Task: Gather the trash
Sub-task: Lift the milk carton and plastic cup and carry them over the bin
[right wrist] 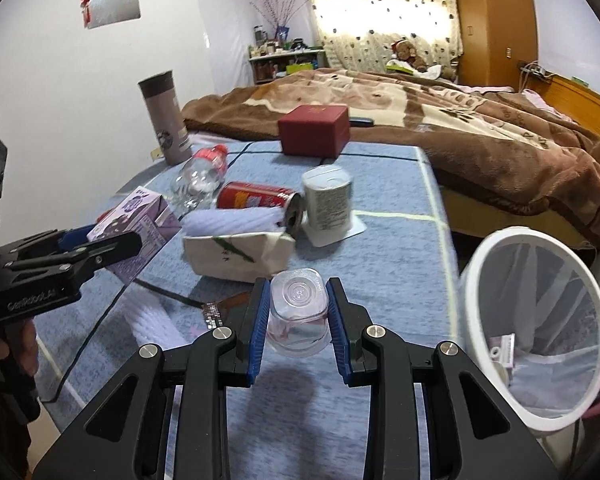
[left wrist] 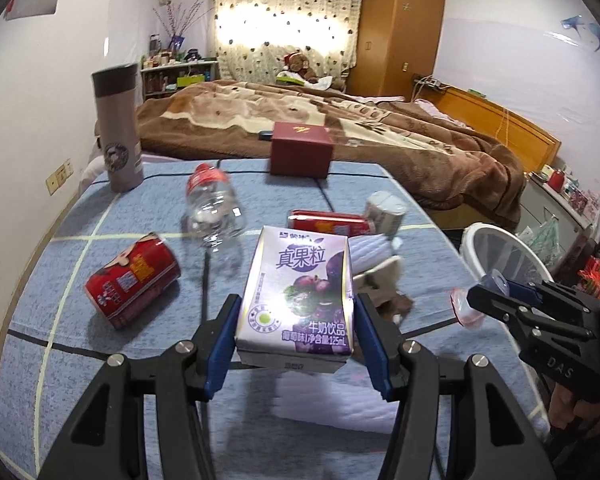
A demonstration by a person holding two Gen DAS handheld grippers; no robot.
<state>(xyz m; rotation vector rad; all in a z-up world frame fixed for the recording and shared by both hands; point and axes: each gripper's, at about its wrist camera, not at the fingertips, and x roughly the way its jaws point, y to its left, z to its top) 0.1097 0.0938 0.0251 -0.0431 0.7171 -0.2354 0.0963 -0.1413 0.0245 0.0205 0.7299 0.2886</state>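
My left gripper (left wrist: 296, 332) is shut on a purple milk drink carton (left wrist: 300, 292) and holds it above the blue table. My right gripper (right wrist: 298, 312) is shut on a clear plastic cup (right wrist: 298, 312), held above the table near a white mesh trash bin (right wrist: 540, 320). The carton (right wrist: 140, 224) and left gripper (right wrist: 96, 252) show at left in the right wrist view. The right gripper (left wrist: 476, 300) and cup (left wrist: 466, 306) show at right in the left wrist view, next to the bin (left wrist: 500, 252). On the table lie two red cans (left wrist: 132, 280) (left wrist: 328, 222), a clear bottle (left wrist: 214, 208) and a white cup (right wrist: 328, 200).
A grey thermos (left wrist: 118, 128) and a dark red box (left wrist: 300, 152) stand at the table's far edge. A tissue pack (right wrist: 236, 256) and white cloth lie mid-table. A black cable (right wrist: 100, 320) crosses the blue tablecloth (right wrist: 380, 272). A bed with a brown blanket (left wrist: 340, 128) lies beyond.
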